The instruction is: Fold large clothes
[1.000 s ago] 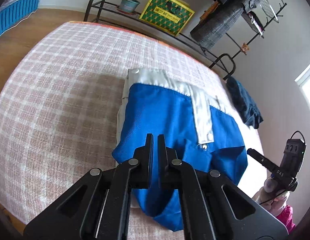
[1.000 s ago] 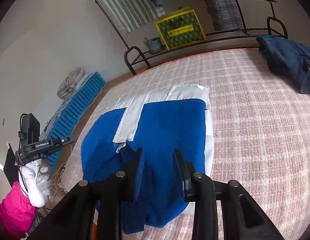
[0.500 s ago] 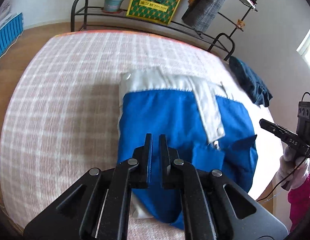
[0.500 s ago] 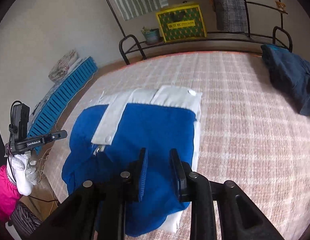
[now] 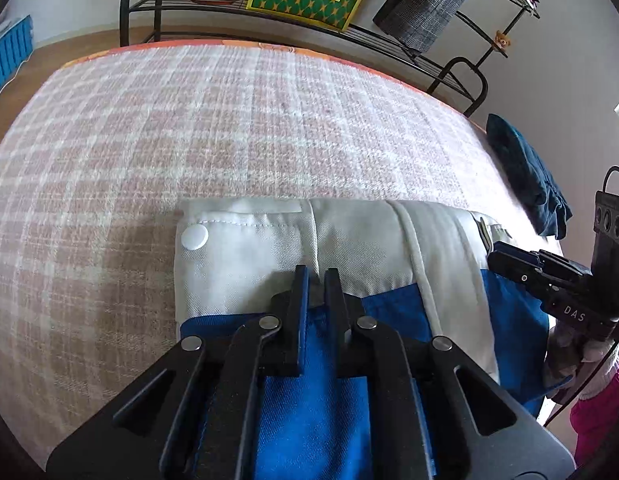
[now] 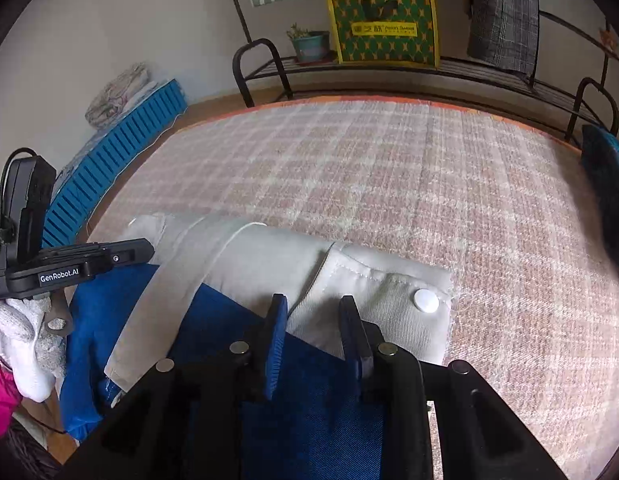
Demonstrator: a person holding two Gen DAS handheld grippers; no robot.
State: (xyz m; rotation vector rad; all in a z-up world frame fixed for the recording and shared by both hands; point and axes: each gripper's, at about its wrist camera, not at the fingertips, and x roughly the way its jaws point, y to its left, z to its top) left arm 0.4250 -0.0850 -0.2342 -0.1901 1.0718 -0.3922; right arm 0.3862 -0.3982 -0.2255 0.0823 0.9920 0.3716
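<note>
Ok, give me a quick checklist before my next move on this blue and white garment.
1. Blue layer of the garment overlaps its white band: ok.
2. Left gripper grip: jaws have just been opening, blue cloth in the gap: cannot tell.
3. Right gripper grip: jaws have just been closing, cloth between them: cannot tell.
4. Bedcover beyond the band bare: ok.
5. Dark clothes not lying on the garment: ok.

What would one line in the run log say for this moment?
blue-and-white garment: folded on bed | left gripper: jaws just opening, over garment | right gripper: jaws just narrowed, apart, over garment
</note>
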